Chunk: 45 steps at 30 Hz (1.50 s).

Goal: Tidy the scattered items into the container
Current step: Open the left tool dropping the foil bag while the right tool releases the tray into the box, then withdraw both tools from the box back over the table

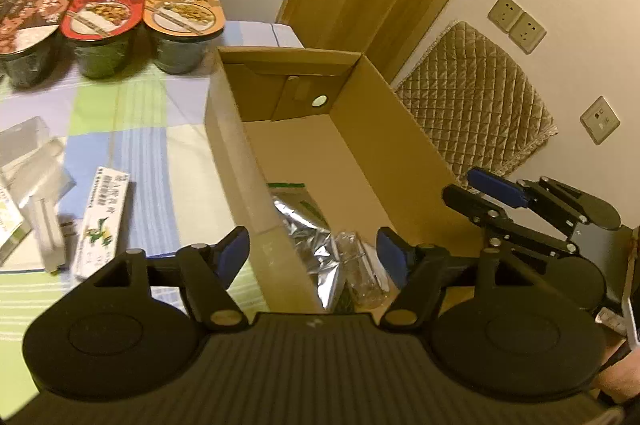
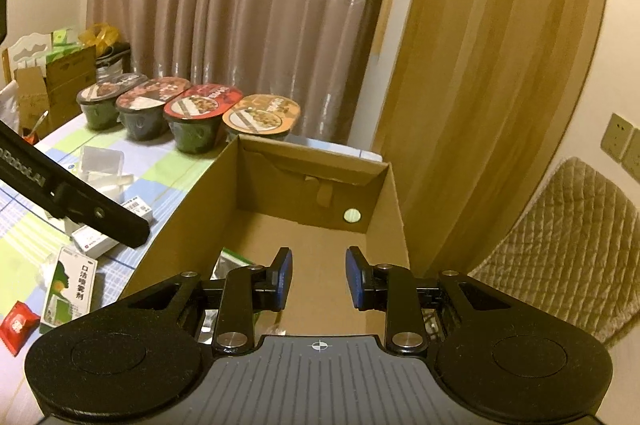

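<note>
Both pairs of jaws stand apart and carry nothing: your left gripper [image 1: 314, 251] hangs over the near left wall of the cardboard box [image 1: 404, 145], and your right gripper [image 2: 319, 277] is poised over the box's open middle, its pads framing bare cardboard floor. A foil pouch [image 1: 308, 245] and a clear plastic piece [image 1: 358, 265] beside it already lie in the near end of the box, so the job looks partly done, and the next step, as I judge it, is to fetch something from the checked cloth surface [image 1: 160, 129] on the left. The nearest candidate for your left gripper is the long white carton with green print [image 1: 102, 221], lying flat just left of the box wall; clear plastic cases [image 1: 32, 153] and other small packets sit farther left. Swing left and clear the box rim before you drop, since the wall stands directly under one pad. Approach the carton across its narrow width, not its length, and close squarely so it does not twist. Four lidded bowls [image 2: 192, 113] stand in a row at the far edge; leave those until the flat items are in, as they will need the floor room. Keep your right gripper off to the side so the two do not collide over the box.
</note>
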Tool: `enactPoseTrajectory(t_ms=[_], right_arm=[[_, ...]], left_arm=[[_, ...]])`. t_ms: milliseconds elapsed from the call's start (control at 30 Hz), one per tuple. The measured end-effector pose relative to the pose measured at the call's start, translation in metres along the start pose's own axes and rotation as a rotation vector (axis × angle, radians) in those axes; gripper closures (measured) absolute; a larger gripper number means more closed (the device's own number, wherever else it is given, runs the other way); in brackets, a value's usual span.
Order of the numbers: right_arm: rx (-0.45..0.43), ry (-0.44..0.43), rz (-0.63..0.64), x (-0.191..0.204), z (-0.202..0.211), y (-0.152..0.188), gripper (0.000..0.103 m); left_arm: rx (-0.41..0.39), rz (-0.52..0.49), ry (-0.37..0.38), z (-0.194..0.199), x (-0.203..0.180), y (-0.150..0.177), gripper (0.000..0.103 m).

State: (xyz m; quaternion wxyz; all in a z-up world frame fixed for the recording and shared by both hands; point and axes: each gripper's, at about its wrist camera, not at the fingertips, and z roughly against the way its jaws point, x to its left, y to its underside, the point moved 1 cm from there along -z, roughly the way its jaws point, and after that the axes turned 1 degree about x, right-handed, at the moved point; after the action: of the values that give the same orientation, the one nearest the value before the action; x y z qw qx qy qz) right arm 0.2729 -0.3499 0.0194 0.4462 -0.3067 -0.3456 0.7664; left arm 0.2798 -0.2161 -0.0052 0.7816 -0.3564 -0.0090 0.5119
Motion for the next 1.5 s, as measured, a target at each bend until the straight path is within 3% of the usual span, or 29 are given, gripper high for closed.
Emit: enactPoseTrajectory(t_ms=[267,300,333,367,400,633,867,1133,1500], right_arm=[[-0.017,-0.009,-0.093,0.008,0.037,0.004,0.071],[-0.022,-0.011,-0.104,0.010,0.042,0.003,0.064],[-0.034,-0.007,-0.118,0.013,0.050,0.003,0.050],[-0.058,-0.006,-0.133,0.015,0.057,0.002,0.011],[-0.092,-0.008,-0.147,0.017,0.066,0.002,0.003],[-0.126,-0.081,-0.171,0.050,0.105,-0.004,0.003],[-0.118,-0.152,-0.178,0.106,0.128,0.002,0.003],[0.013,-0.206,-0.151,0.145,0.125,0.016,0.003],[0.118,-0.309,-0.089,0.162,0.099,0.006,0.003]], left_arm=[[-0.038,-0.043,-0.069,0.040,0.002,0.030,0.031],[-0.050,-0.050,-0.082,0.047,0.003,0.035,0.030],[-0.061,-0.046,-0.092,0.056,0.005,0.042,0.029],[-0.070,-0.034,-0.099,0.065,0.009,0.049,0.027],[-0.077,-0.019,-0.107,0.073,0.013,0.055,0.026],[-0.124,0.064,-0.245,0.136,0.055,0.114,0.015],[-0.139,0.097,-0.382,0.173,0.085,0.173,0.013],[-0.107,0.109,-0.420,0.180,0.089,0.209,0.013],[-0.062,0.125,-0.352,0.148,0.085,0.217,0.014]])
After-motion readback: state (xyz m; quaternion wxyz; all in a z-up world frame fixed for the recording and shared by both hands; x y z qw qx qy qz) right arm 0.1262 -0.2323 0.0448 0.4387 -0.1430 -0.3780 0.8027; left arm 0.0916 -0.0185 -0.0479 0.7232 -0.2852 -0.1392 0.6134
